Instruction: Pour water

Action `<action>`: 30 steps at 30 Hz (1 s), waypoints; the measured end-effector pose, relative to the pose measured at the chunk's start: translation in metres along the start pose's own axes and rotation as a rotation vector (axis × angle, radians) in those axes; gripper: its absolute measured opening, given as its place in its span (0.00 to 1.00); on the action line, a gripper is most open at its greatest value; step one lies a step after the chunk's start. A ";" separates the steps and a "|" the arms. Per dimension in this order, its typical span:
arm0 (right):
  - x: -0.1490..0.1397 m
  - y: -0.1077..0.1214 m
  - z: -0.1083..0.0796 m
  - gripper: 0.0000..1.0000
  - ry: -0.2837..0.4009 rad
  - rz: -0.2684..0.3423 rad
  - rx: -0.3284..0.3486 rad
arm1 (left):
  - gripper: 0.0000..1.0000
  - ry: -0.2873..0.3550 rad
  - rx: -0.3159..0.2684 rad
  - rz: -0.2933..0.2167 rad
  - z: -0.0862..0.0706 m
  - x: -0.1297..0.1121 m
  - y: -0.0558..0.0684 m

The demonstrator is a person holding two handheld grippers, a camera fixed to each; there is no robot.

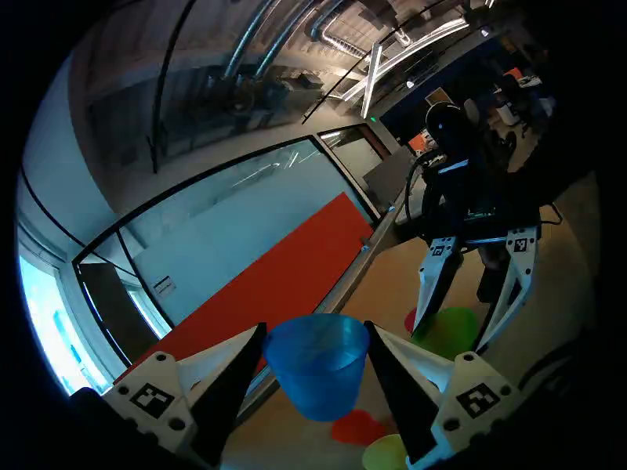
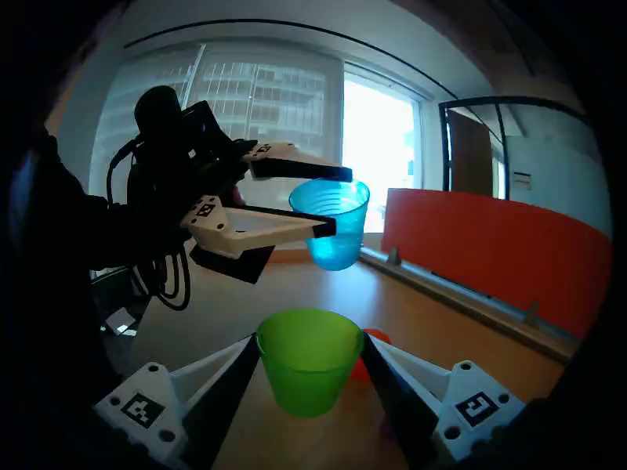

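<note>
Pouring has not begun, by my reading: I am at the line-up step. My left tool (image 1: 315,329) pinches the blue cup (image 1: 317,376) by its sides, one finger against each flank just under the rim, and holds it up in the air, close to upright. My right tool (image 2: 309,341) pinches the green cup (image 2: 307,364) the same way, low over the wooden bench (image 2: 439,329); whether its base rests on the bench I cannot tell. In the right gripper view the blue cup hangs above and beyond the green one, apart from it and not over its mouth.

Next I would need to bring the blue rim over the green cup's opening, then roll my left wrist slowly so the stream lands inside, with the right tool holding the receiver level.

The blue cup's wall is translucent, yet I can make out no water line in it. The green cup's inside is hidden, so I cannot say what it holds.
</note>
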State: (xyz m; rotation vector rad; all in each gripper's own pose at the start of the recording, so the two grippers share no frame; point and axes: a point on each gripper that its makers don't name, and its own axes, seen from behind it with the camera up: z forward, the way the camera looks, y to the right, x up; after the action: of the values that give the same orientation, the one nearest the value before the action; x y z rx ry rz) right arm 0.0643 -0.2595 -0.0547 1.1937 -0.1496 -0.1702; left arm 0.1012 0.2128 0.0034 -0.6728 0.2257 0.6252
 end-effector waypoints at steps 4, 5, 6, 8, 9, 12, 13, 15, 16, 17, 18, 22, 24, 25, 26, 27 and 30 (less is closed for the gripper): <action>0.003 0.000 0.001 0.94 0.006 -0.002 -0.001 | 0.90 0.002 0.001 0.011 -0.001 0.001 0.000; 0.003 0.001 0.001 0.94 0.007 -0.002 -0.001 | 0.90 0.002 0.002 0.014 -0.002 0.002 0.001; 0.003 0.001 0.001 0.94 0.008 -0.002 -0.001 | 0.90 0.003 0.002 0.017 -0.002 0.002 0.001; 0.003 0.001 0.001 0.94 0.009 -0.002 0.000 | 0.90 0.001 0.002 0.023 -0.003 0.002 0.001; 0.003 0.001 0.001 0.94 0.009 -0.001 0.000 | 0.90 0.000 0.002 0.025 -0.003 0.002 0.001; 0.003 0.001 0.001 0.95 0.011 -0.002 0.002 | 0.90 -0.001 0.003 0.032 -0.004 0.002 0.002; 0.003 0.001 0.001 0.95 0.012 -0.001 0.002 | 0.90 -0.001 0.003 0.035 -0.004 0.002 0.002; 0.003 0.000 0.001 0.94 0.014 -0.001 0.002 | 0.90 0.000 0.004 0.043 -0.004 0.003 0.002; 0.004 0.000 0.001 0.94 0.015 -0.001 0.003 | 0.90 0.000 0.004 0.049 -0.004 0.003 0.002; 0.004 0.000 0.001 0.94 0.016 0.000 0.004 | 0.90 0.000 0.005 0.055 -0.005 0.003 0.003; 0.005 0.000 0.001 0.94 0.017 0.000 0.004 | 0.90 0.000 0.006 0.061 -0.005 0.004 0.003; 0.005 0.000 0.001 0.94 0.022 0.001 0.003 | 0.90 0.000 0.008 0.083 -0.005 0.006 0.004; 0.005 0.000 0.002 0.94 0.022 0.002 0.004 | 0.90 0.000 0.008 0.093 -0.006 0.006 0.005; 0.005 0.000 0.002 0.94 0.023 0.002 0.005 | 0.90 0.000 0.009 0.099 -0.006 0.007 0.005; 0.005 -0.001 0.002 0.94 0.023 0.001 0.005 | 0.90 0.000 0.009 0.106 -0.006 0.007 0.006; 0.005 -0.001 0.002 0.94 0.024 0.001 0.006 | 0.90 0.000 0.009 0.112 -0.006 0.007 0.006; 0.005 -0.001 0.003 0.94 0.024 0.000 0.006 | 0.90 -0.001 0.009 0.131 -0.007 0.007 0.008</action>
State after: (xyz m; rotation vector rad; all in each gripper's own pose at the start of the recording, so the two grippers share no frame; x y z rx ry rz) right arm 0.0686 -0.2638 -0.0543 1.2016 -0.1290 -0.1559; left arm 0.1020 0.2172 -0.0089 -0.6521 0.2729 0.7498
